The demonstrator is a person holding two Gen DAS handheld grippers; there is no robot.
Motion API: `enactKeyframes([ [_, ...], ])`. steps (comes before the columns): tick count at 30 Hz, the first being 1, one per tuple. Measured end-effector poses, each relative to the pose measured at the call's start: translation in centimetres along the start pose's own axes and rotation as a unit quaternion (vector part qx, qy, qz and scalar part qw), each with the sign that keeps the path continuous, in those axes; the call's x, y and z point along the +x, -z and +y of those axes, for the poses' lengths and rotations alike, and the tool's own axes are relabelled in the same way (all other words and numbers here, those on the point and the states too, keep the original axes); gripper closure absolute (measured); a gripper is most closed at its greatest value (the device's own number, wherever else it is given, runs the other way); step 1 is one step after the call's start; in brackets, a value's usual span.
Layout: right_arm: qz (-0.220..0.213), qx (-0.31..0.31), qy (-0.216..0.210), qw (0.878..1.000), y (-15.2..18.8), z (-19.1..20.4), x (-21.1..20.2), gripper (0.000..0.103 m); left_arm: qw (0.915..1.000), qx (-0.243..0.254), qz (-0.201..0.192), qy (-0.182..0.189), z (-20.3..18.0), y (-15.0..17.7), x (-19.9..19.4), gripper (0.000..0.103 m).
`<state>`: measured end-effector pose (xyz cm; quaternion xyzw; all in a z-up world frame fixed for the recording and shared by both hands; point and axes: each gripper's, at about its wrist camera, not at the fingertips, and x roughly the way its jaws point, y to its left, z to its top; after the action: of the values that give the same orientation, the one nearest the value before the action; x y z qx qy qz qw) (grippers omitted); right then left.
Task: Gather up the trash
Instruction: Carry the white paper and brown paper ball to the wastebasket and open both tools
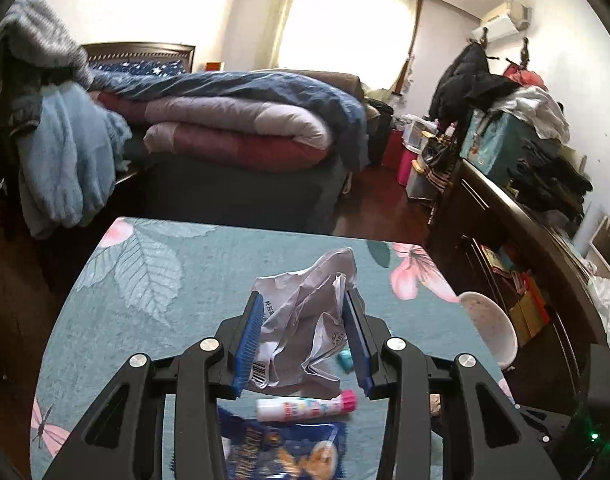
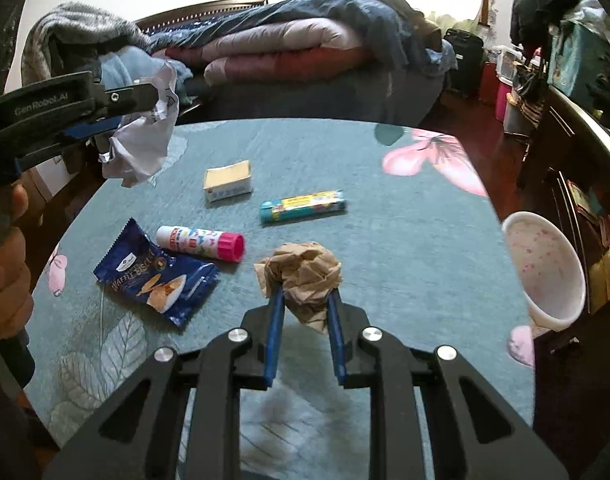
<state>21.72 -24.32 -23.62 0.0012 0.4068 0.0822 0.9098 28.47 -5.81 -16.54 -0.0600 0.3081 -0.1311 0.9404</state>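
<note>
My left gripper (image 1: 303,300) is shut on a crumpled white and silver wrapper (image 1: 305,320) and holds it above the table; the wrapper also shows in the right wrist view (image 2: 143,148), hanging from that gripper (image 2: 145,100). My right gripper (image 2: 305,296) is shut on a crumpled brown paper ball (image 2: 305,276) just above the teal tablecloth (image 2: 385,240). A blue waffle biscuit packet (image 2: 157,276) lies on the table at the left.
A glue stick with a pink cap (image 2: 201,242), a small yellow box (image 2: 228,181) and a teal tube (image 2: 303,206) lie on the table. A white speckled bin (image 2: 545,264) stands at the table's right edge. A bed lies beyond, a dark dresser at the right.
</note>
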Motion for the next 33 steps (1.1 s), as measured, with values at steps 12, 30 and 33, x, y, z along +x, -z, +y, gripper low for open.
enactKeyframes([
  [12,-0.027,0.06,0.014,0.998,1.6,-6.8,-3.6,0.081,0.998,0.055,0.001,0.031,-8.0,-0.4,0.6,0.062],
  [30,-0.062,0.162,0.068,0.983,3.8,-19.7,-6.0,0.08,0.9851,0.144,0.027,0.091,-22.0,0.2,5.9,0.062],
  [33,-0.063,0.178,0.082,0.979,4.1,-22.2,-5.8,0.08,0.9821,0.155,0.037,0.101,-24.4,0.4,7.6,0.062],
])
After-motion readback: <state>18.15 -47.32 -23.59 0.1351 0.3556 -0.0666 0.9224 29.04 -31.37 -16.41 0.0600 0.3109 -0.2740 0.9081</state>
